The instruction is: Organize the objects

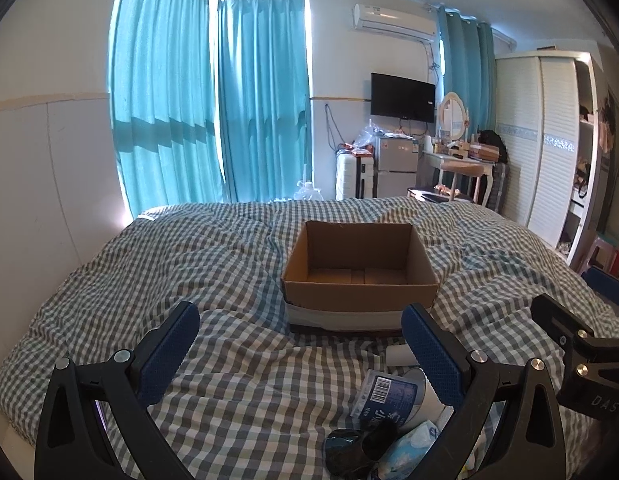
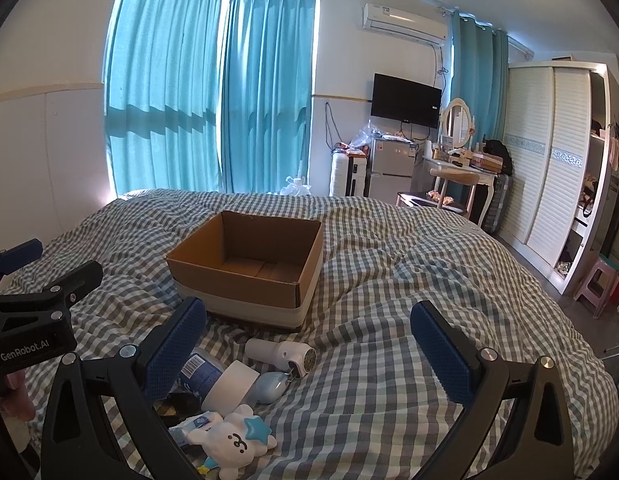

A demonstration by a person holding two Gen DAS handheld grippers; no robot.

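2 wide-open, empty grippers above the checked bedspread.

left gripper jaws spread wide, right gripper likewise, side by side

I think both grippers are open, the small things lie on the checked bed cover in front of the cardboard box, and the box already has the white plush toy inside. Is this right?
Not quite. The cardboard box is empty, as both wrist views show. In the right wrist view the white plush toy lies on the checked bed cover with the other small things. The rest holds: left gripper and right gripper are both open.
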